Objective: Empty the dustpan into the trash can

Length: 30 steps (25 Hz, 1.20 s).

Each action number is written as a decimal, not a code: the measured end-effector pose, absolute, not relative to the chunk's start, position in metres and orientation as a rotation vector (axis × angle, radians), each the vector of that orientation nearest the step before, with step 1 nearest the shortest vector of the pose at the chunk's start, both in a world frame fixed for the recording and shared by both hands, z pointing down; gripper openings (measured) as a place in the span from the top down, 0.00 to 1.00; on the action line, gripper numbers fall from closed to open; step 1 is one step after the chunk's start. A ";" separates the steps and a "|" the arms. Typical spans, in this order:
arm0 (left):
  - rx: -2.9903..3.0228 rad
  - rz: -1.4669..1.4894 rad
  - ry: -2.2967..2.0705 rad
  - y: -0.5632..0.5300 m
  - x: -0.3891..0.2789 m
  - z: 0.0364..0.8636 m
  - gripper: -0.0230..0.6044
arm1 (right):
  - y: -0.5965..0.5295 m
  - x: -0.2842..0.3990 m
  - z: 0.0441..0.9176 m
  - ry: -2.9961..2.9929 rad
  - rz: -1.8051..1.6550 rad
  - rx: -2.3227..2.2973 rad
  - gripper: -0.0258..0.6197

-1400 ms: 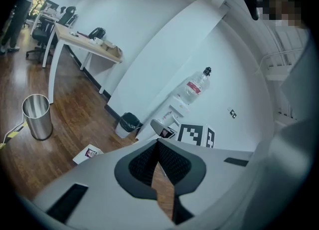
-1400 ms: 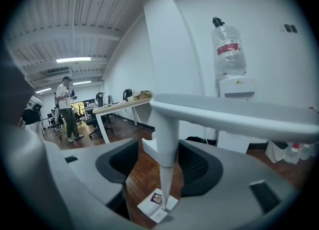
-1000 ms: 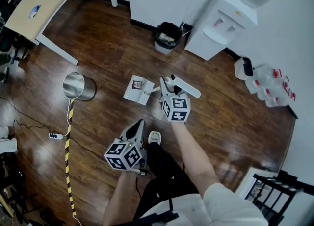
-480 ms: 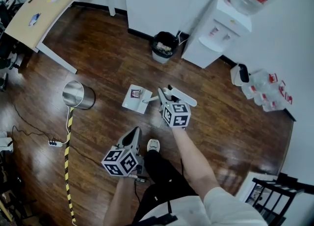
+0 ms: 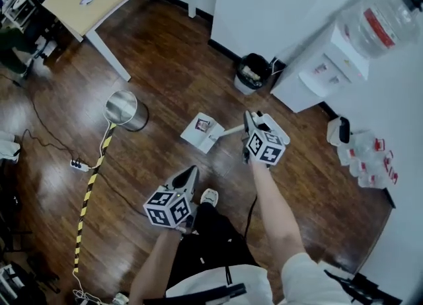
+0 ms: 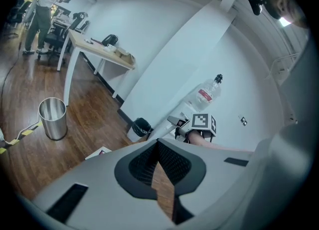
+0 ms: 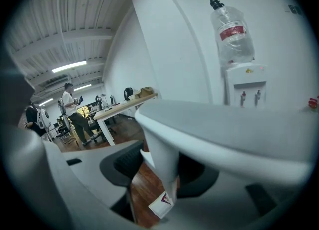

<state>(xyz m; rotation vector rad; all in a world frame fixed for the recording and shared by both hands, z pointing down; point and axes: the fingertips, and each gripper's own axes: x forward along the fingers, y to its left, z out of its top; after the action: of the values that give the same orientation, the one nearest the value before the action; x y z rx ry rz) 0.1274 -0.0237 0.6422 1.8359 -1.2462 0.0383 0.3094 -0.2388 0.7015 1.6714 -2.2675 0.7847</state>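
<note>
Head view is showing my right claw [image 5: 252, 125] clamping the long white plastic handle of the dustpan [image 5: 201, 130]. The flat, squarish pan is hanging out over the glossy dark wooden floor [image 5: 165, 65]. Its long axis is running from my claw towards the left of that view, pan end leading and pointing roughly at the round shiny steel bin [image 5: 124, 108]. A small dark red scrap is lying in the pan. A black-lined trash can [image 5: 252, 72] is standing beyond my claw, against the white wall.

Right gripper view is showing the ribbed black pads of that claw [image 7: 159, 169] pressing on the smooth handle, with the pan [image 7: 160, 201] dipping below.

My left claw [image 5: 190, 174] is hanging lower in the head view, apart from the dustpan. In the left gripper view its tips [image 6: 158, 146] are meeting with nothing between them.
</note>
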 end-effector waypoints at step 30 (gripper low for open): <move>1.711 0.008 -1.493 -0.044 -0.085 0.608 0.97 | -0.363 0.115 0.449 -2.481 0.595 1.194 0.64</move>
<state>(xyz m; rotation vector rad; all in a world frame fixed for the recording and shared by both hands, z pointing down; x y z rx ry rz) -0.0849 -0.0439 0.6081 1.7105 -1.4931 0.0082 0.1146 -0.3628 0.4493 1.1941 -2.4810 0.5951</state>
